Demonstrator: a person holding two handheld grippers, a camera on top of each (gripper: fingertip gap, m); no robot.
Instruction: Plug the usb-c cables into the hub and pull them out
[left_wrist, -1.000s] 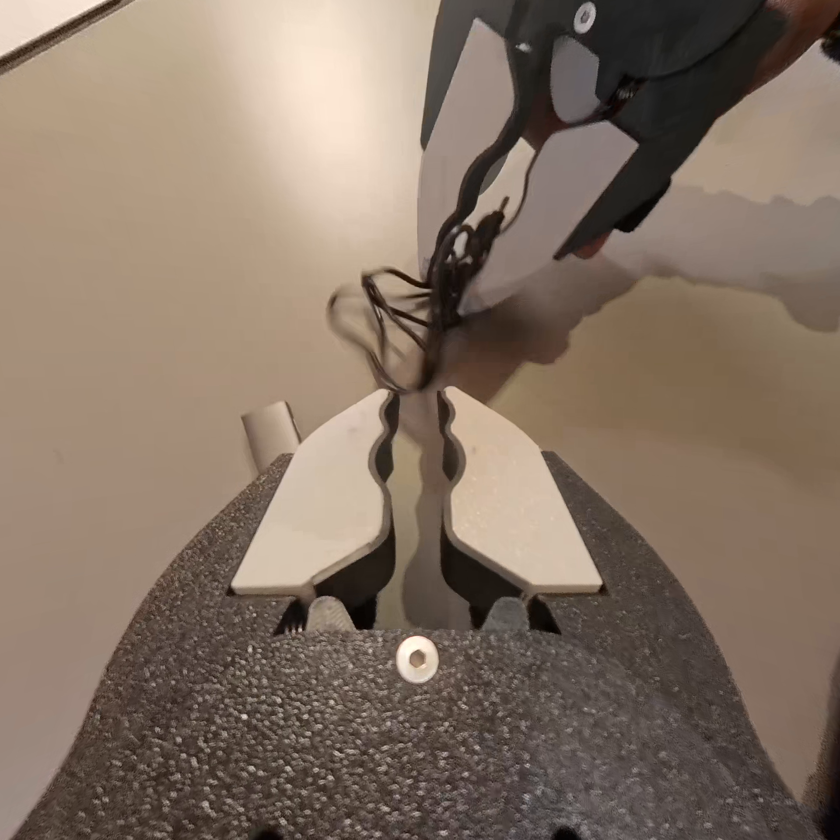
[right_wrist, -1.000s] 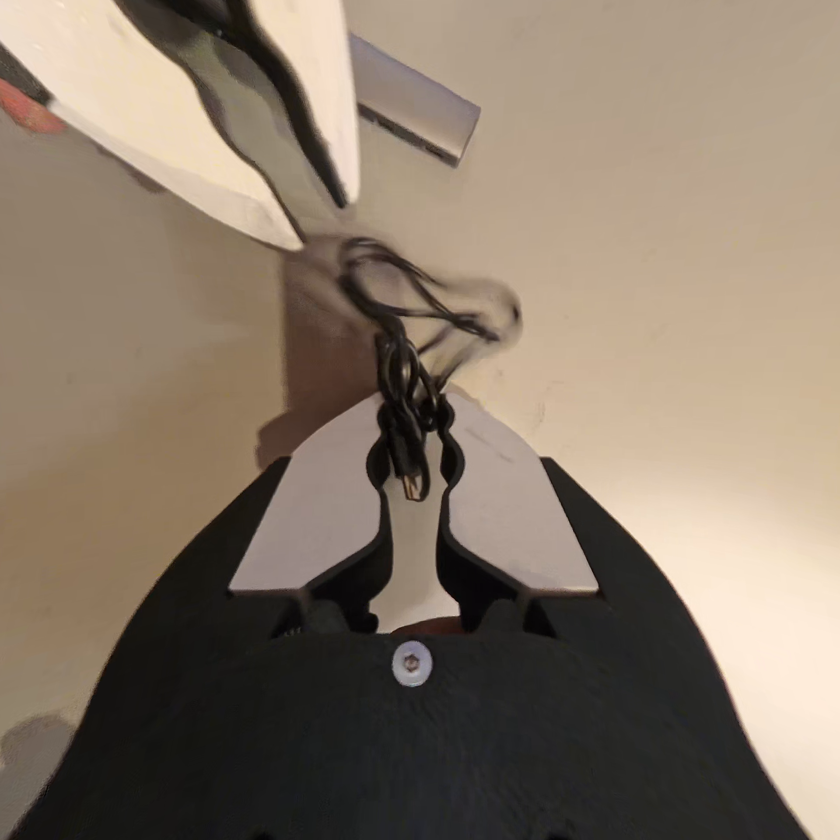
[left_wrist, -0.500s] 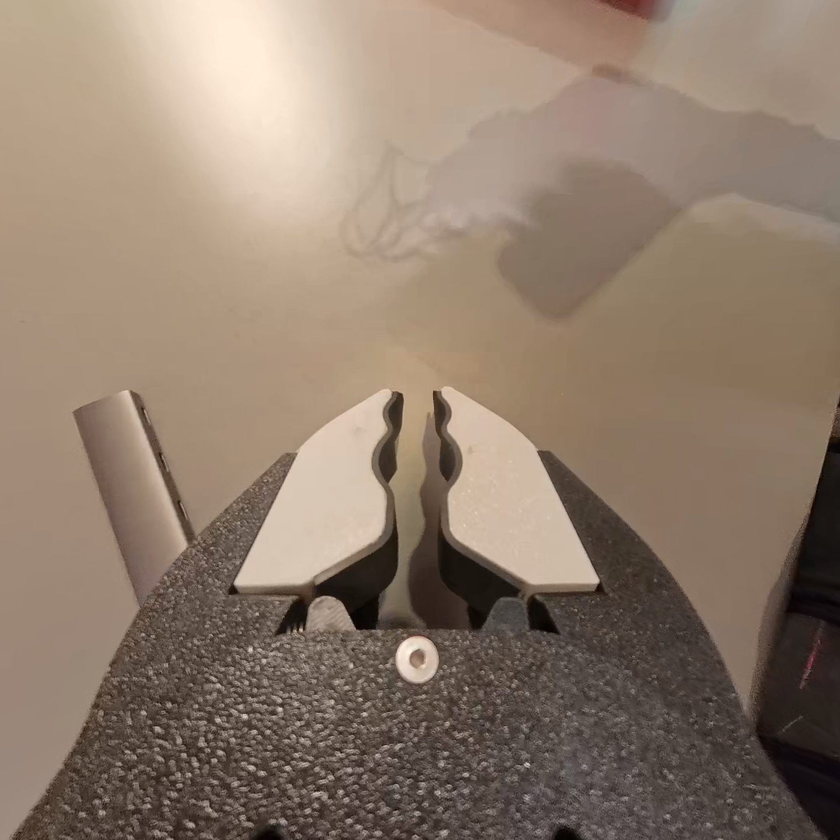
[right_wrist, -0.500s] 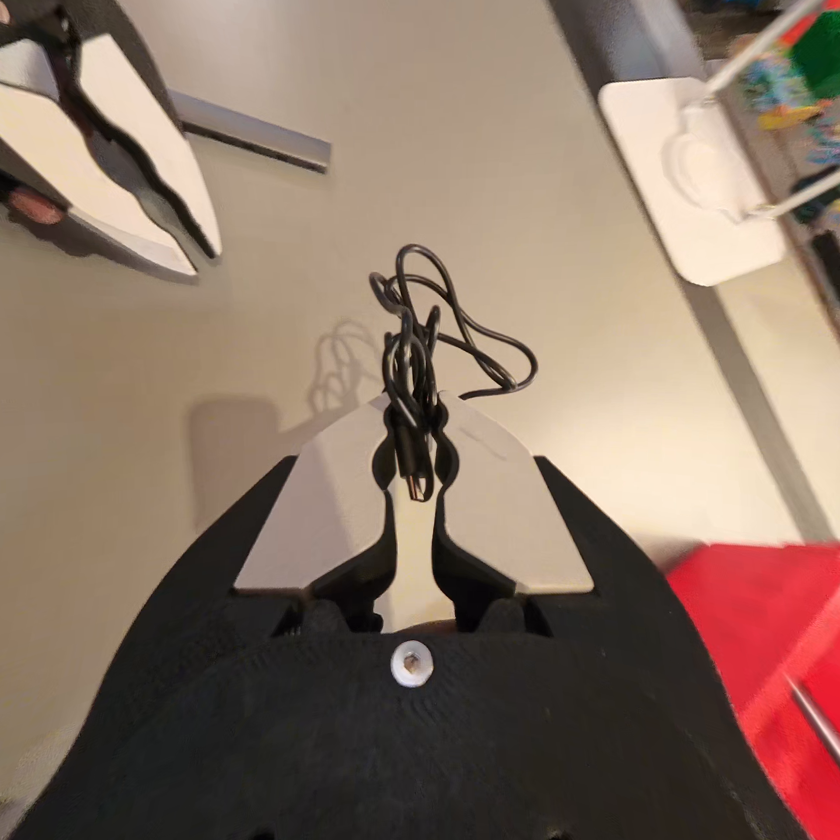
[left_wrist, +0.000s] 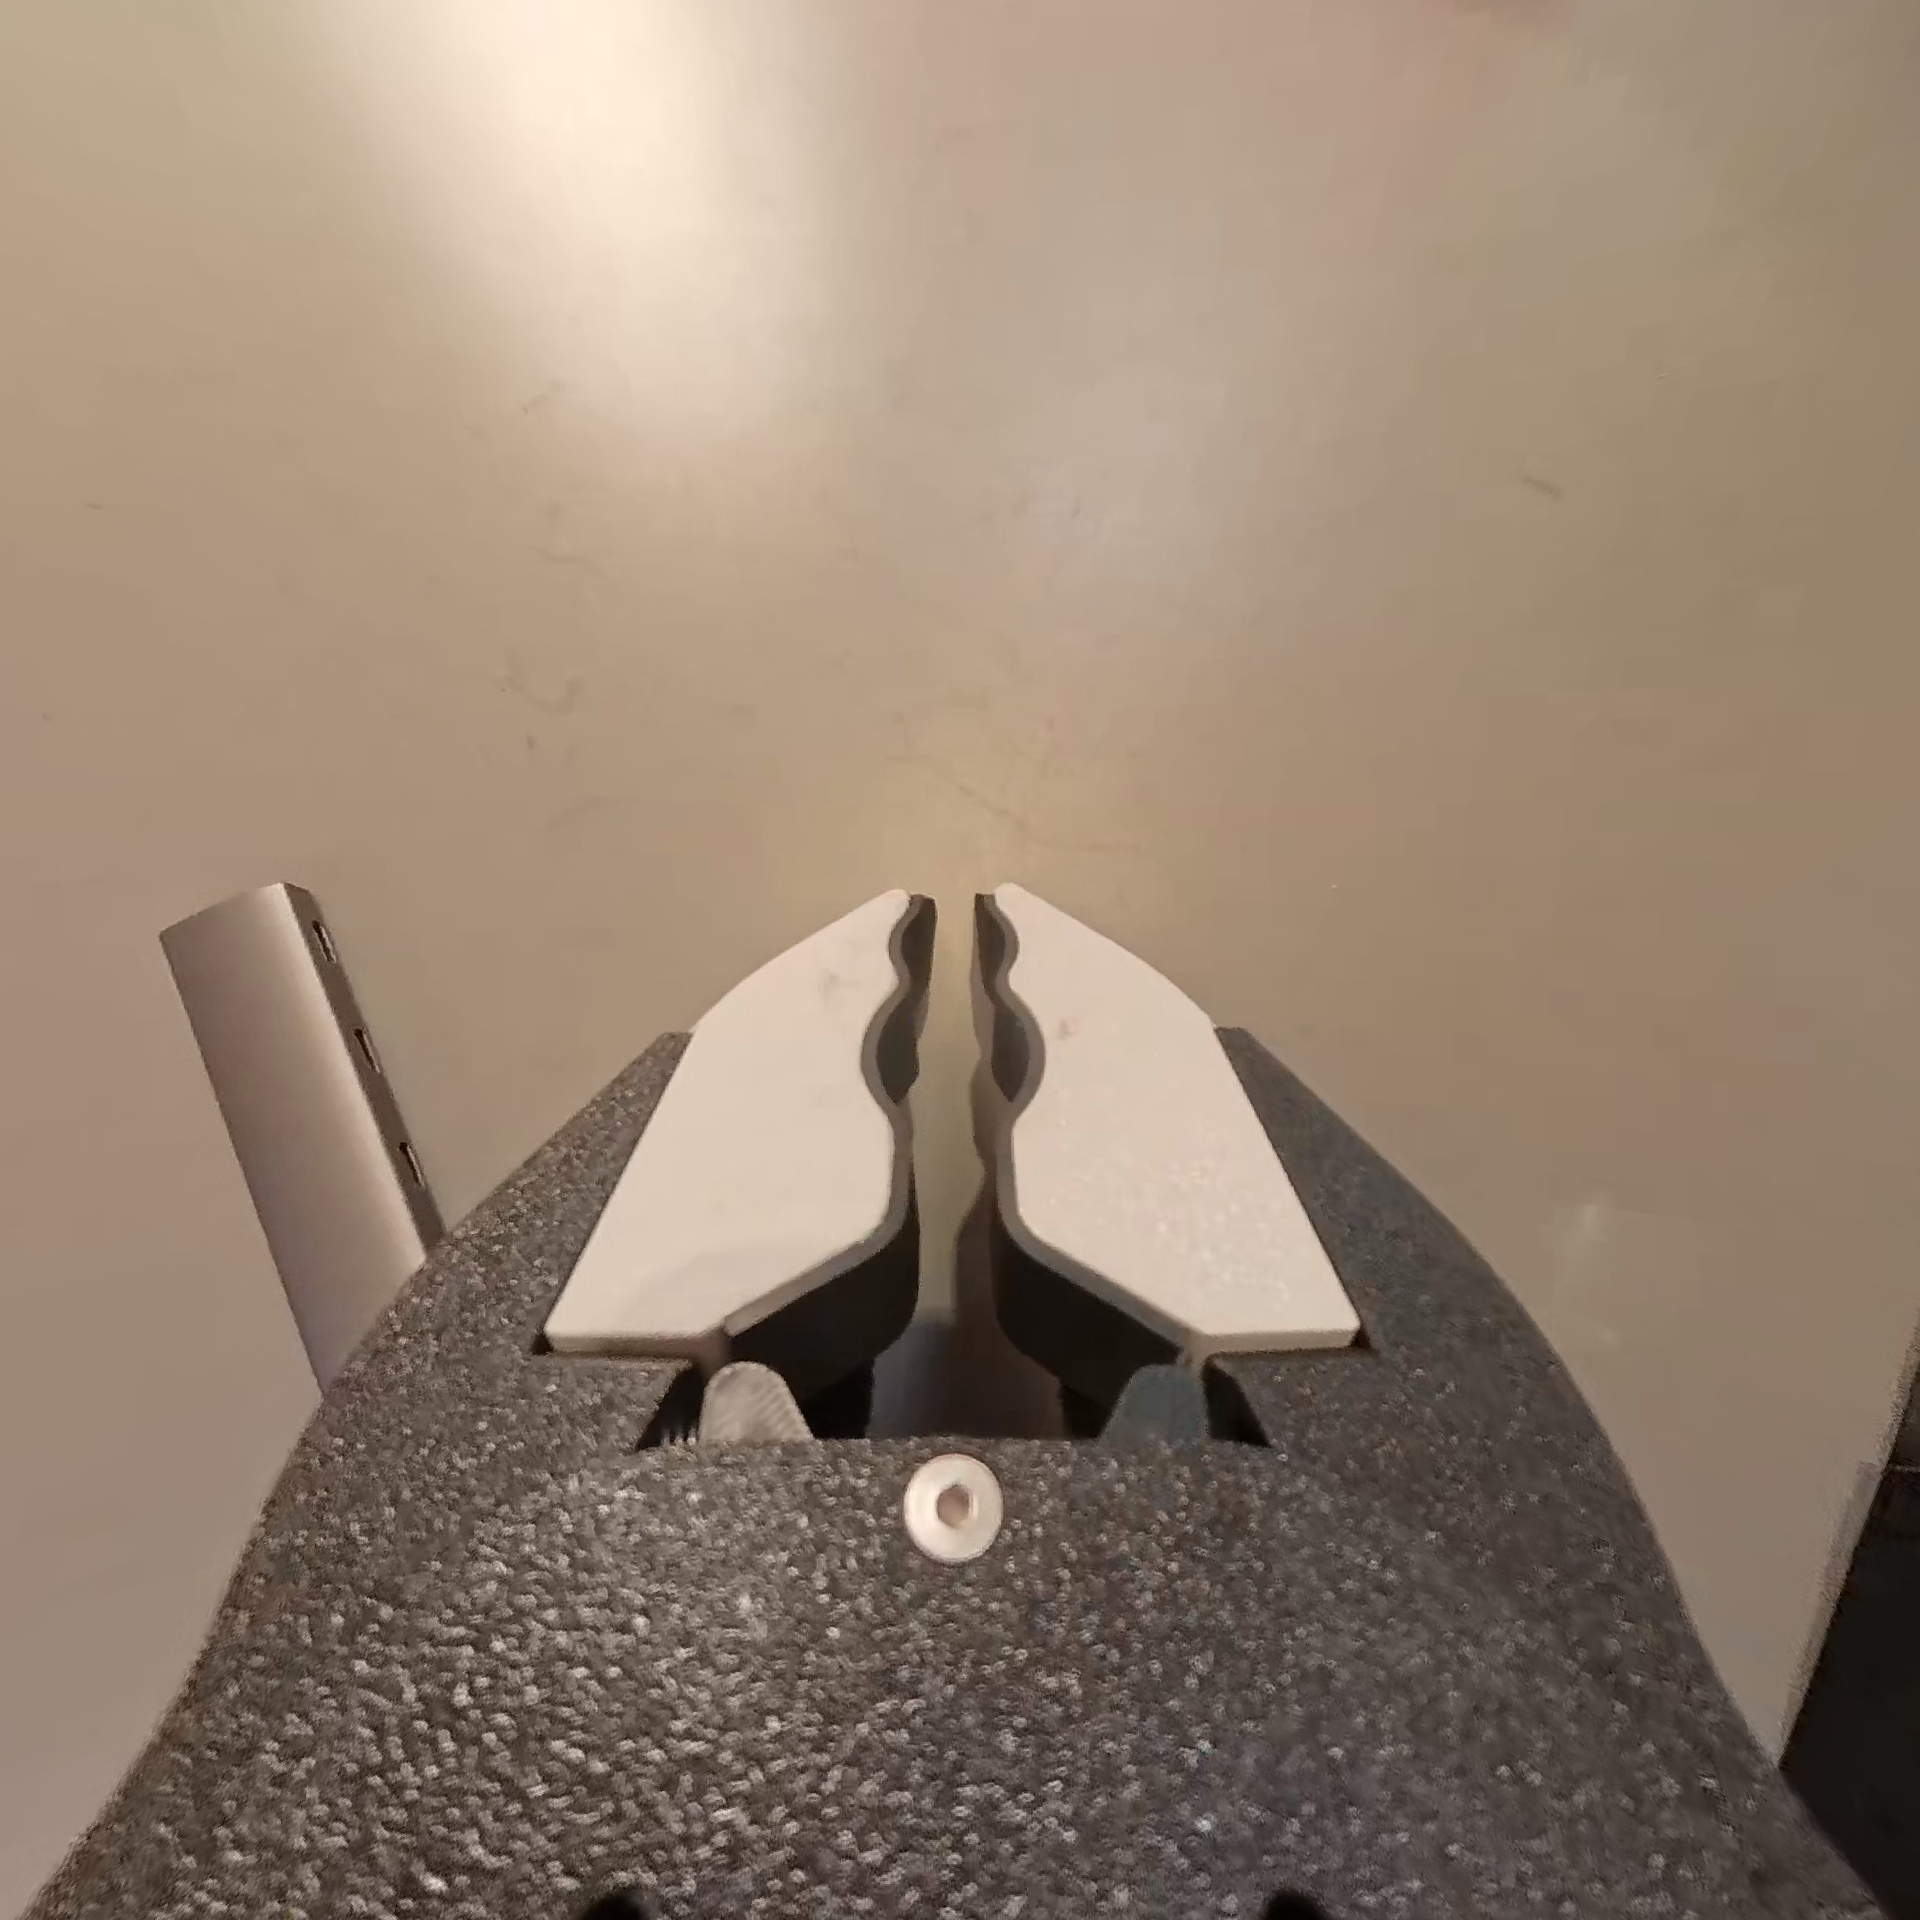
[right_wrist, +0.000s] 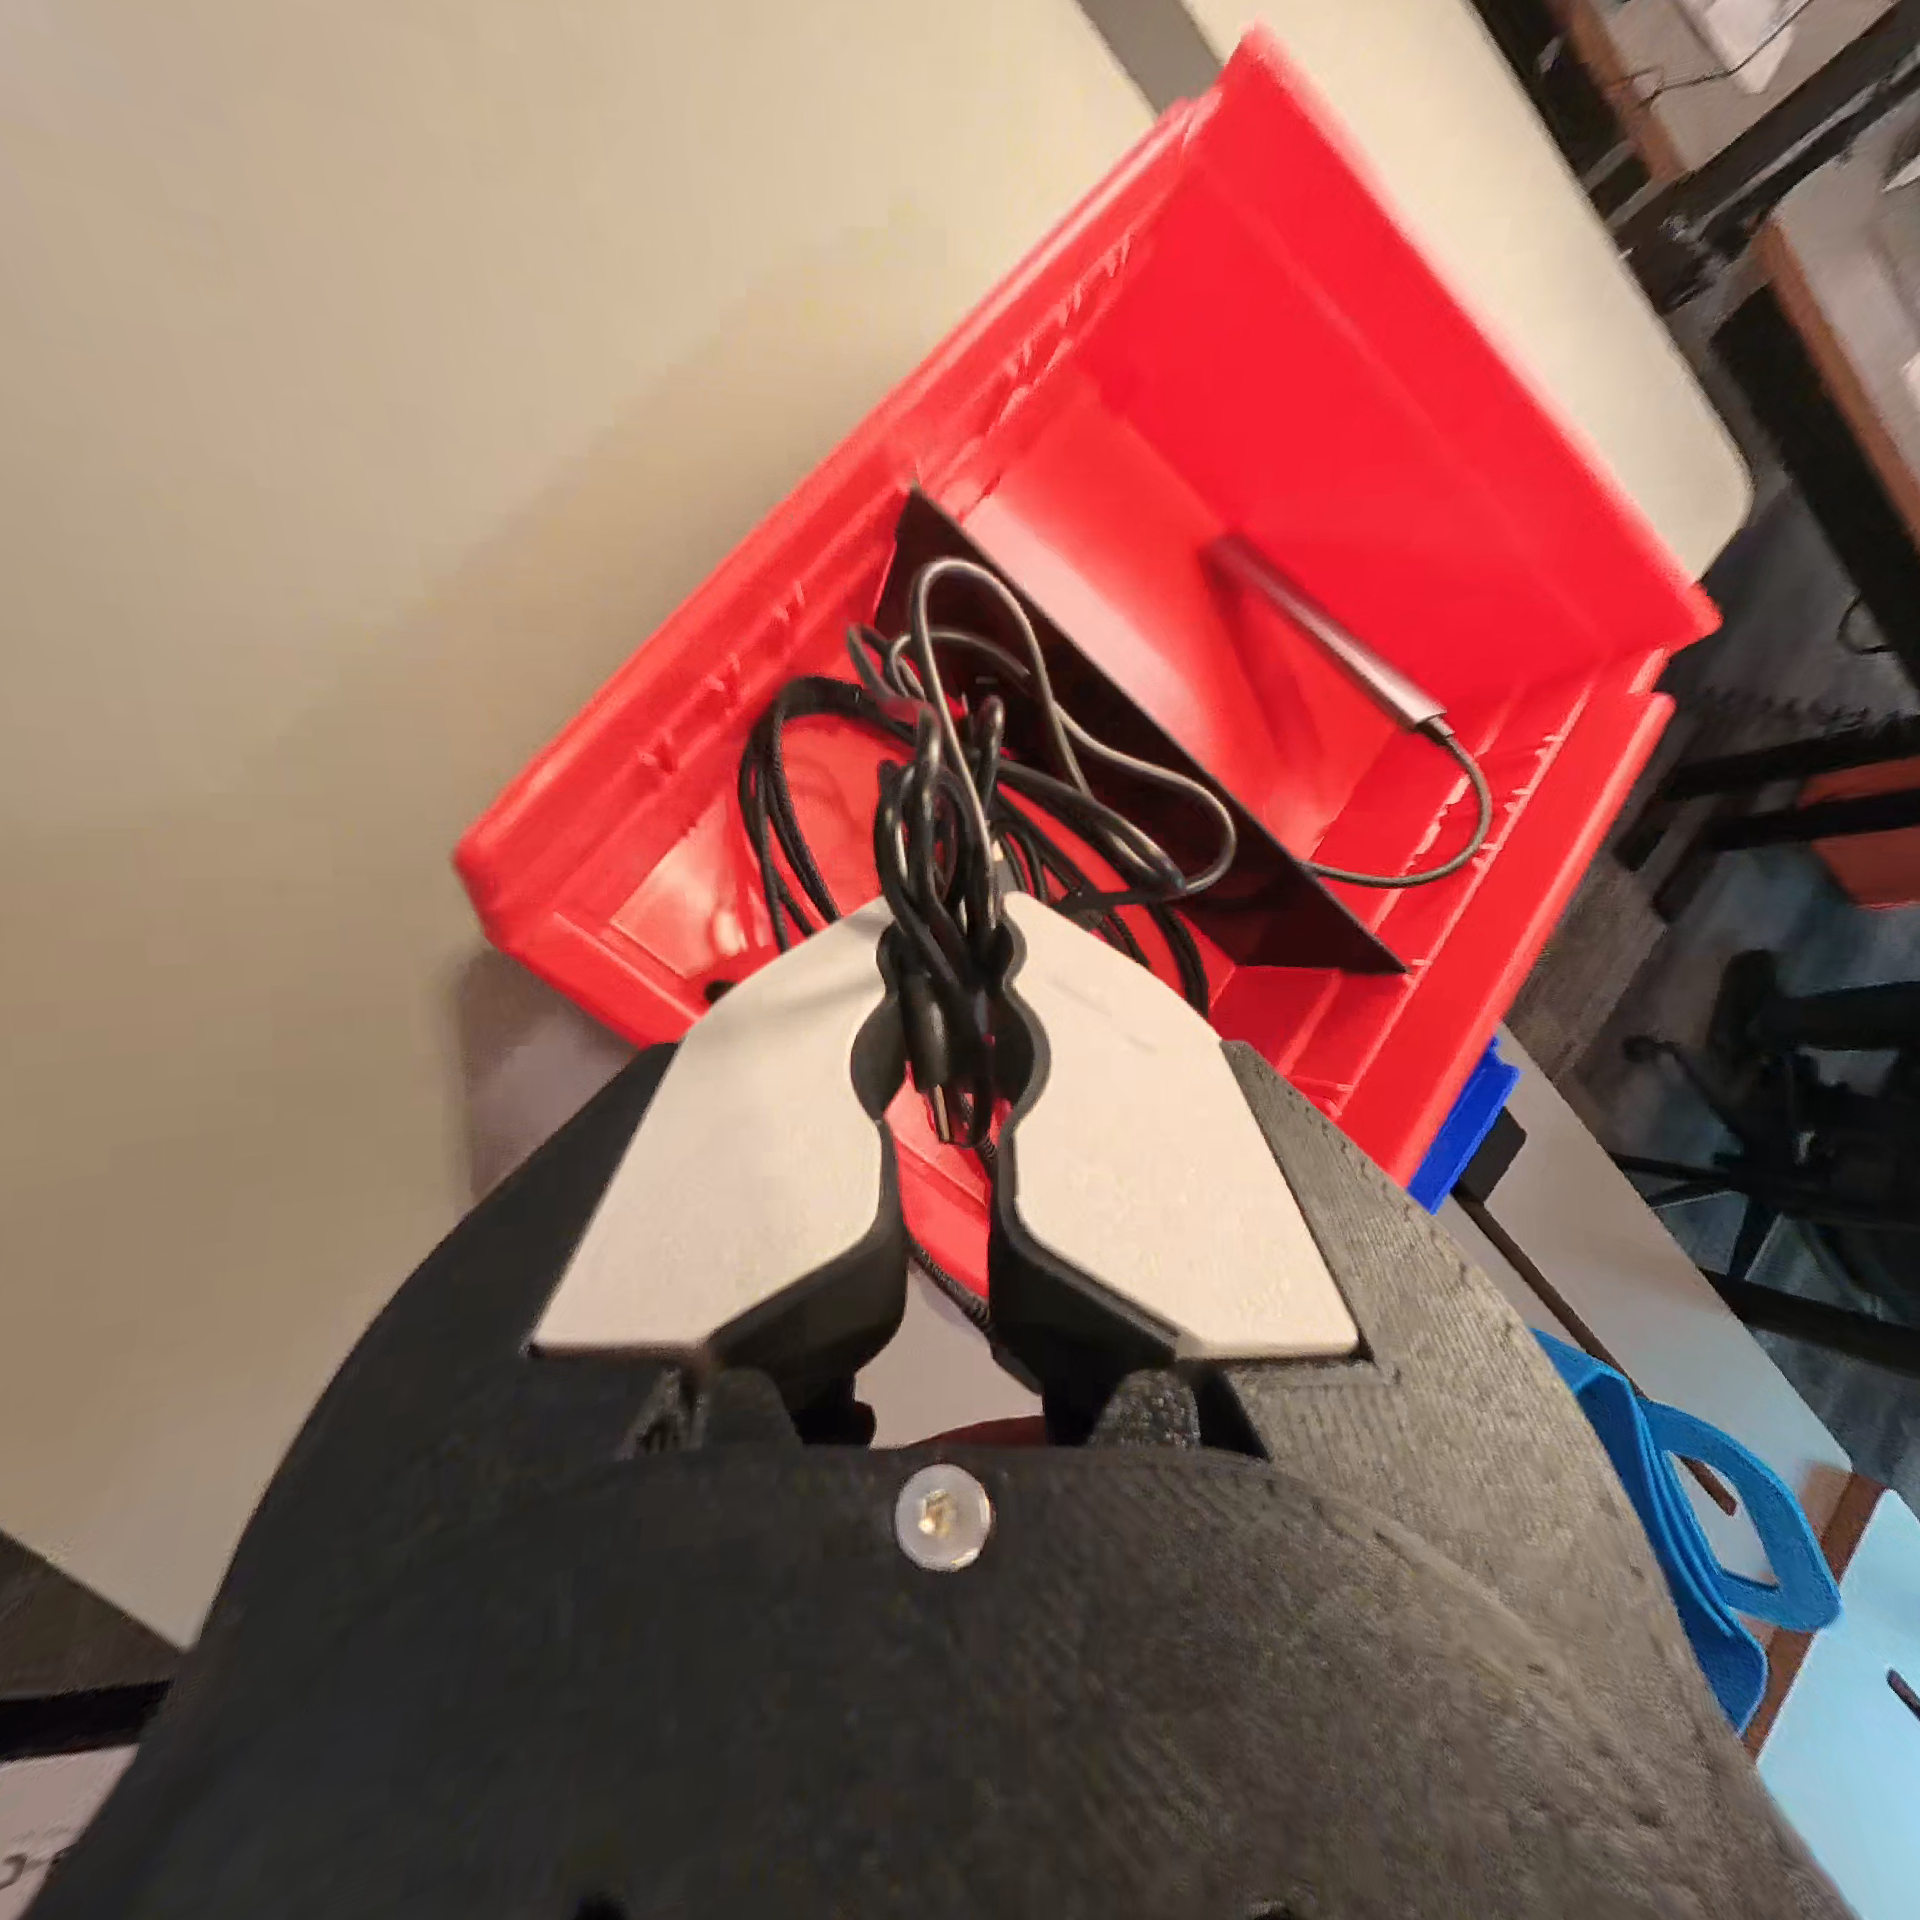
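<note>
A silver usb hub (left_wrist: 281, 1112) lies on the beige table (left_wrist: 935, 468), just left of my left gripper (left_wrist: 956, 904), with its port side facing the gripper. The left gripper's jaws stand almost together with nothing between them. My right gripper (right_wrist: 951, 914) is shut on a bundled black usb-c cable (right_wrist: 928, 790); one plug points back between the fingers. It holds the bundle above the near end of a red bin (right_wrist: 727, 686). The hub does not show in the right wrist view.
The red bin holds more black cables (right_wrist: 790, 831), a black divider (right_wrist: 1143, 748) and a dark hub with its own lead (right_wrist: 1320, 634). Blue items (right_wrist: 1704, 1507) lie at the table's right edge. A dark object (left_wrist: 1870, 1558) stands at the right of the left wrist view.
My right gripper has swung away from the left gripper and the hub, carrying the cable bundle over to the red bin. The left gripper has drawn back a little, and more of the hub shows.
</note>
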